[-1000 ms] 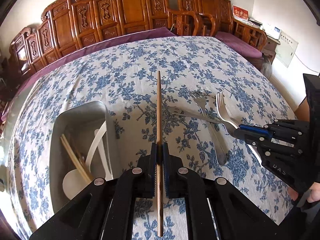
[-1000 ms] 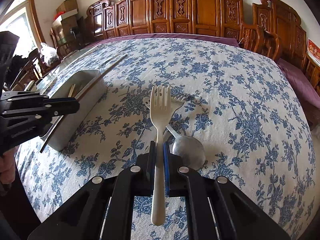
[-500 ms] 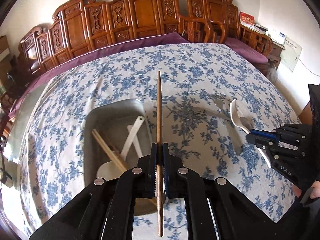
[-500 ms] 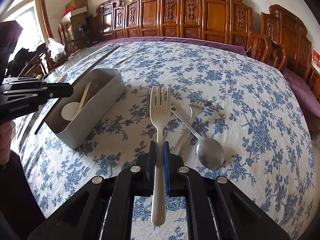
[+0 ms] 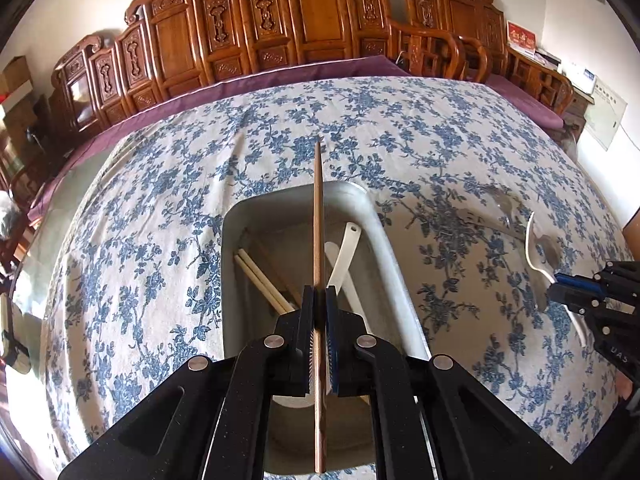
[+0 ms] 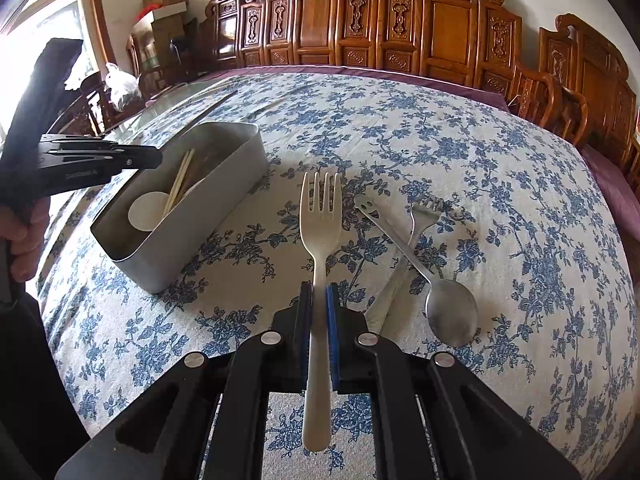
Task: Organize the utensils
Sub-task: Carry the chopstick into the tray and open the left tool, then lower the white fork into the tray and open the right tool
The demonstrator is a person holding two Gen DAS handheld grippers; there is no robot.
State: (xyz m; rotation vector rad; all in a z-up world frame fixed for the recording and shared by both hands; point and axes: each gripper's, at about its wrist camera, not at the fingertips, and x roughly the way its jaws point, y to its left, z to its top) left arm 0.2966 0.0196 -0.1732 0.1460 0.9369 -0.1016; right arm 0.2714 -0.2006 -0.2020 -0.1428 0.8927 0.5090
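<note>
My left gripper [image 5: 319, 300] is shut on a brown chopstick [image 5: 318, 216] and holds it over the open grey metal bin [image 5: 384, 240]. The bin holds pale chopsticks [image 5: 260, 280] and white plastic utensils [image 5: 346, 252]. In the right wrist view the bin [image 6: 208, 216] stands at the left with the left gripper [image 6: 154, 159] above it. My right gripper [image 6: 319, 296] is shut on a white plastic fork [image 6: 320, 216] above the cloth. A metal spoon [image 6: 448, 312] lies crossed over a metal fork [image 6: 416, 232] on the table to its right.
The table carries a blue-flowered cloth [image 6: 500, 168]. Carved wooden chairs [image 5: 312, 20] line the far side. The right gripper [image 5: 592, 292] shows at the right edge of the left wrist view. Boxes and a window are at the far left [image 6: 160, 12].
My left gripper has moved left with the chopstick, from beside the bin to over its opening. My right gripper has drawn back and up with the white fork.
</note>
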